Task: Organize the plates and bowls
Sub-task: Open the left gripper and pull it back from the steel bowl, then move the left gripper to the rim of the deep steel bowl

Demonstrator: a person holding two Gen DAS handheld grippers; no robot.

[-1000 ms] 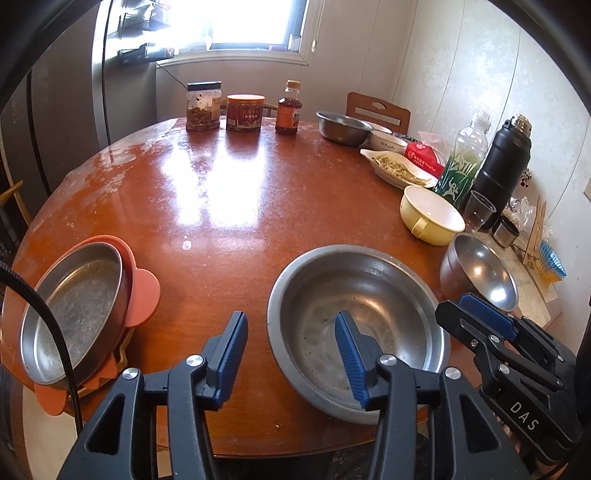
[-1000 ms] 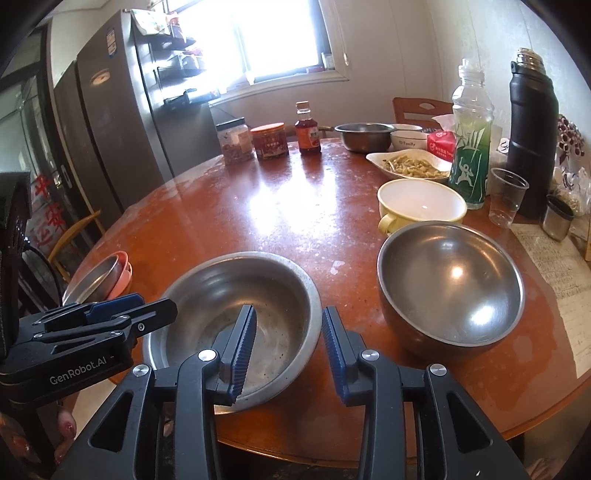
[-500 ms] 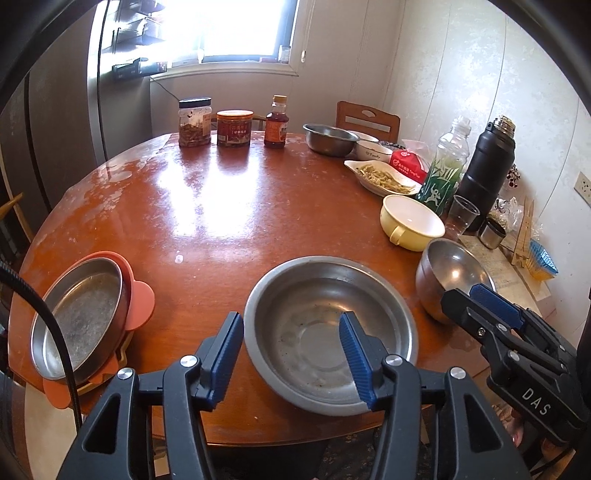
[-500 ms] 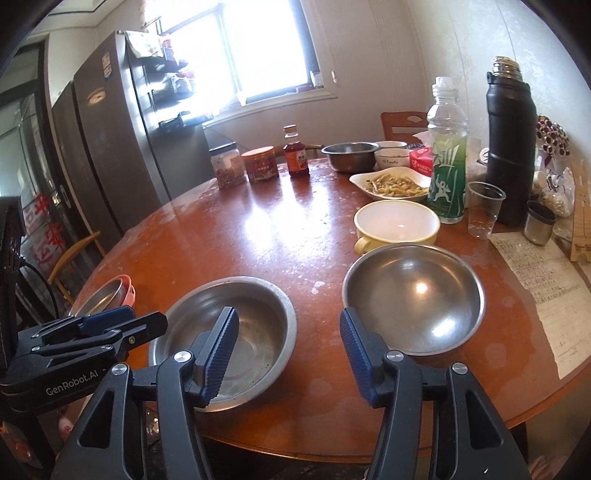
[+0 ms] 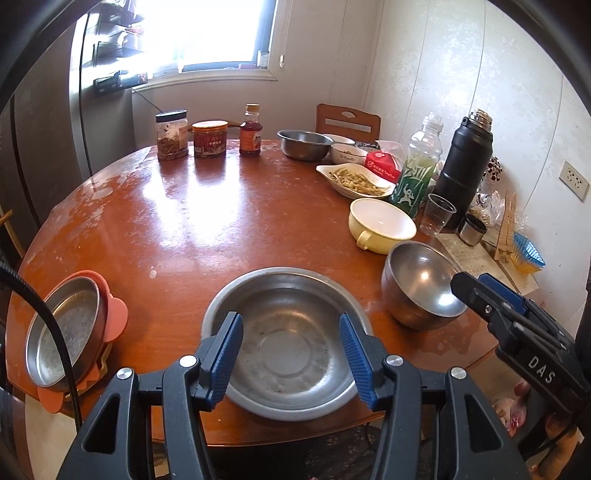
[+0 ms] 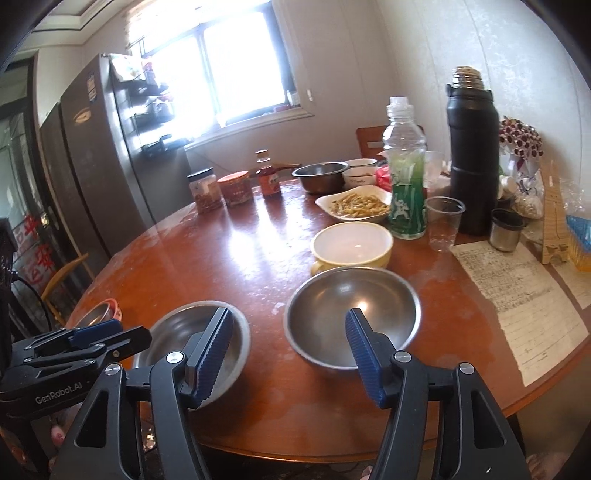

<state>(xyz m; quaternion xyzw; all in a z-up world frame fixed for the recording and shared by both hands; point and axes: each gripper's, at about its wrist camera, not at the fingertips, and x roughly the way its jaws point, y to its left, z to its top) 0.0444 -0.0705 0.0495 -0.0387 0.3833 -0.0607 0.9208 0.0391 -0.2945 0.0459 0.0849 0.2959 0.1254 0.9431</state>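
"DAS" is showing on the right gripper (image 5: 487,291), "GenRobot.AI" on the left gripper (image 5: 290,354). Both are hovering spread apart, empty, the wide steel basin (image 5: 288,339) sitting upright beneath the left, the steel bowl (image 6: 352,317) ahead of the right.

Bright daylight from the blown-out window (image 5: 207,33) glares across the table (image 5: 192,206); fisheye edges curve darkly.

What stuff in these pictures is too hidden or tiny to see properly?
- Orange-rimmed metal dish: right wrist view, mostly hidden behind the left gripper; the left wrist view shows it more fully, though a black cable crosses it.
- Paper sheet: writing too small to read.
- Small white bowl: left wrist view, contents unclear, too far away.
- Wide steel bowl: near rim partly covered by the gripper's fingers.
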